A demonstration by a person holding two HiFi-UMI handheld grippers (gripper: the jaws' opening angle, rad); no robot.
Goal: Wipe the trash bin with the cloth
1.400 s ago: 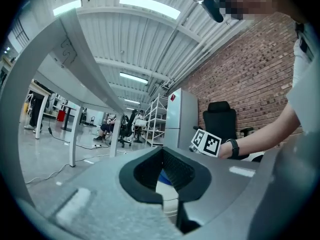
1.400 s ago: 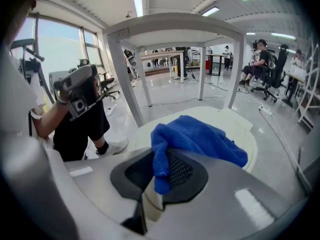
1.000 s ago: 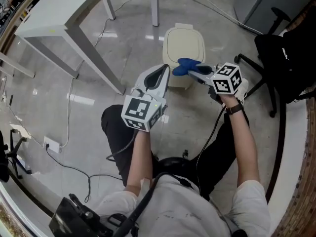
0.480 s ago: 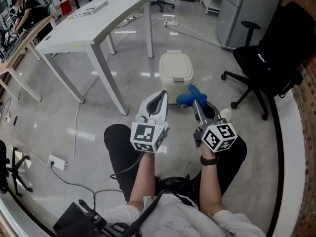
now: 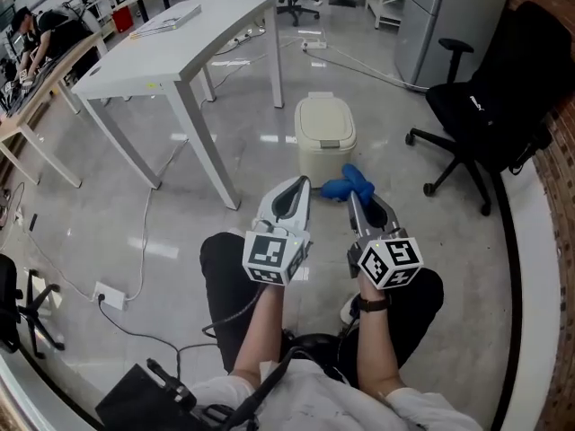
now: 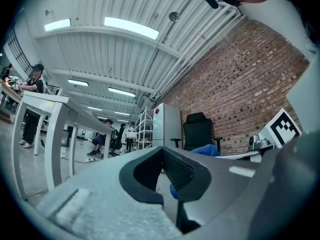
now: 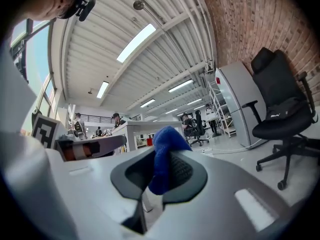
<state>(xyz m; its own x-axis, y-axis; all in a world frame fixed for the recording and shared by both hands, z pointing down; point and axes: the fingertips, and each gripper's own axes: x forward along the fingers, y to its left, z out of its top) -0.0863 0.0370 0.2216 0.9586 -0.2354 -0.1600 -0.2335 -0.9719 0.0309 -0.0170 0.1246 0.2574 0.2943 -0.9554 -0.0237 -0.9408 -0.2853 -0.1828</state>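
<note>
While R claw (image 5: pixel 351 196) clamps blue cloth (image 5: pixel 357 180) | L claw (image 5: pixel 303 181) closed, empty | bin (image 5: pixel 324 133) on glossy floor (image 5: pixel 171 232) nr white table (image 5: pixel 180 43)

The person is holding both forearms out side by side, the left hand-held gripper (image 5: pixel 296 188) pressing its jaws together empty, the right hand-held gripper (image 5: pixel 353 197) pinching the cloth (image 5: pixel 349 184).
</note>
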